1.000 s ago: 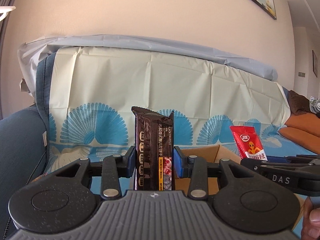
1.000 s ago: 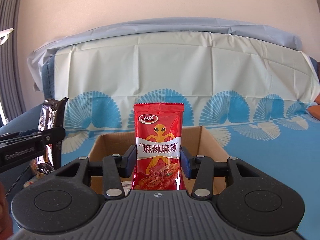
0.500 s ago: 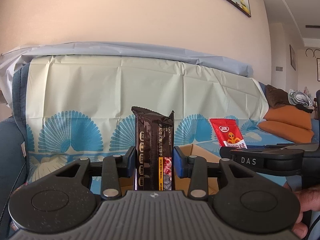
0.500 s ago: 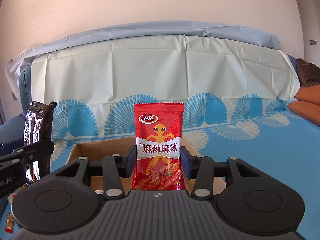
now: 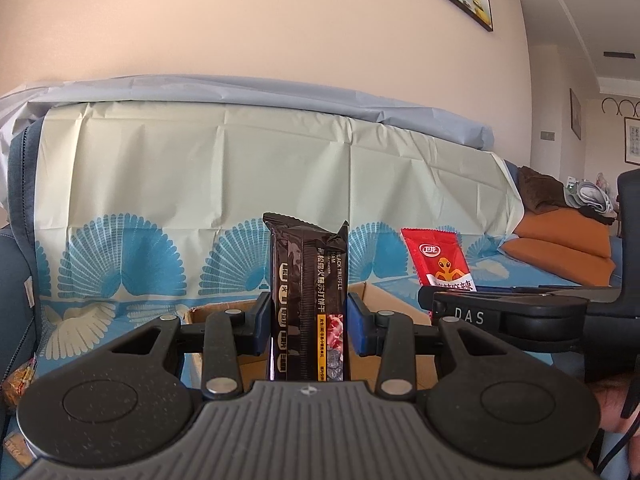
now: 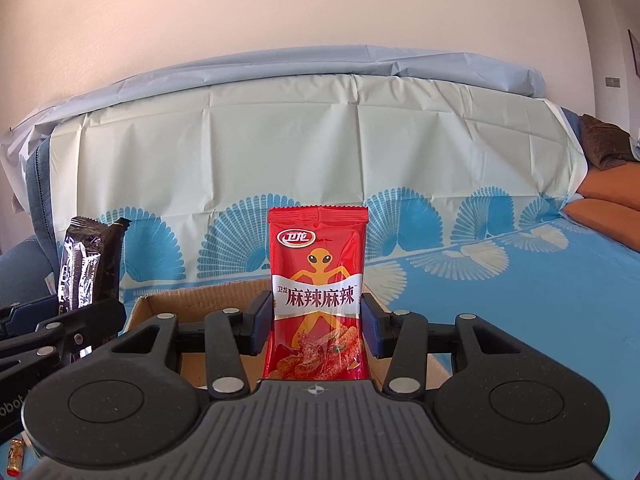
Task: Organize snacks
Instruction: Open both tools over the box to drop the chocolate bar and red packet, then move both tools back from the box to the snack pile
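My left gripper (image 5: pixel 307 324) is shut on a dark brown cracker pack (image 5: pixel 308 280) and holds it upright above the open cardboard box (image 5: pixel 384 300). My right gripper (image 6: pixel 316 324) is shut on a red spicy snack packet (image 6: pixel 318 280), also upright over the cardboard box (image 6: pixel 208 300). The red packet (image 5: pixel 438 260) and the right gripper show at the right of the left wrist view. The brown pack (image 6: pixel 90 264) and the left gripper show at the left of the right wrist view. The box's inside is mostly hidden.
The box stands on a sofa seat draped with a blue fan-patterned sheet (image 6: pixel 500 288). The sofa back (image 5: pixel 240 168) rises just behind. A small wrapped snack (image 6: pixel 15 450) lies at the lower left; another (image 5: pixel 18 376) lies by the left armrest. Orange cushions (image 5: pixel 560 248) are far right.
Both grippers have swung to the right with their packs still held, and have come closer together. The box now sits lower and more central in each view.
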Motion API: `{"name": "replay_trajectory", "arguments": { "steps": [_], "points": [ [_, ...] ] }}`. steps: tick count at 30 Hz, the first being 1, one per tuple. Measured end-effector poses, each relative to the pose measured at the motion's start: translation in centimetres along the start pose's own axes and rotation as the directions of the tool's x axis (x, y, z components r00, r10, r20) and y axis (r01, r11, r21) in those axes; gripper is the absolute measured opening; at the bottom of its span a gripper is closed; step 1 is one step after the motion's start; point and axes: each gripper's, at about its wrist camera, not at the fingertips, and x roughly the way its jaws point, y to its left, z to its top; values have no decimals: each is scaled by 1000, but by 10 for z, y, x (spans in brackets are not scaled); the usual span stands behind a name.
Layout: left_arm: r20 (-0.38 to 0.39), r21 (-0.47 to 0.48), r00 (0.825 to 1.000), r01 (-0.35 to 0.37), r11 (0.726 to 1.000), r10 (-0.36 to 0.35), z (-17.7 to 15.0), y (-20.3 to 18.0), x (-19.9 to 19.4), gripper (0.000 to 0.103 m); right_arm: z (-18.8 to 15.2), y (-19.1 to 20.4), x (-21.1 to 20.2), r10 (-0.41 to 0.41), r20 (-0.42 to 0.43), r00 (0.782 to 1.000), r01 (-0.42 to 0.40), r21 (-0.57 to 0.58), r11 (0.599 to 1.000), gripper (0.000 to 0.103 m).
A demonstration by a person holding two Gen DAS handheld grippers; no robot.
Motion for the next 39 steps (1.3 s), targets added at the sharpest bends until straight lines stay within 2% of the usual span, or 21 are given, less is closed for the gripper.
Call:
{"name": "replay_trajectory", "arguments": {
  "steps": [4, 5, 7, 11, 19, 22, 25, 29, 33, 36, 37, 38, 39],
  "points": [
    [-3, -10, 1000, 7, 1000, -7, 0, 0, 2, 43, 0, 2, 1, 4, -11, 1000, -4, 0, 1000, 51],
    [-9, -12, 1000, 14, 1000, -14, 0, 0, 3, 47, 1, 2, 3, 6, -18, 1000, -6, 0, 1000, 53],
    [-20, -7, 1000, 13, 1000, -13, -1, 0, 5, 62, 0, 3, 5, 4, -30, 1000, -4, -2, 1000, 71],
    [0, -9, 1000, -11, 1000, 11, -1, 2, 1, 74, 0, 2, 9, -12, -42, 999, 12, 8, 1000, 80],
    [11, -15, 998, -57, 998, 57, 0, 10, -3, 76, -3, 11, 11, 1, -56, 998, -2, -4, 1000, 82],
    [34, -25, 993, -112, 993, 113, -1, 17, -7, 84, -5, 19, 11, 12, -63, 998, -13, -13, 1000, 83],
    [48, -37, 988, -143, 989, 145, -3, 28, -12, 86, -6, 28, 10, 29, -65, 997, -30, -20, 999, 83],
    [40, -3, 976, -216, 976, 216, -6, 39, -22, 91, -9, 43, 9, 59, -73, 996, -60, -23, 998, 84],
    [19, 37, 953, -303, 952, 302, -3, 57, -39, 92, -11, 59, 8, 95, -86, 992, -95, -1, 995, 85],
    [-34, -30, 950, -310, 950, 309, 5, 90, -53, 92, -15, 74, 3, 132, -90, 987, -131, 22, 991, 85],
    [-65, -54, 951, -307, 950, 304, 9, 103, -56, 86, -16, 79, 1, 150, -90, 985, -148, 30, 989, 85],
    [-86, -61, 948, -313, 948, 308, 11, 114, -60, 70, -17, 85, -1, 168, -88, 982, -165, 34, 986, 85],
    [-91, -51, 940, -334, 941, 328, 13, 125, -66, 62, -18, 92, -4, 189, -84, 978, -186, 33, 982, 85]
  ]
}}
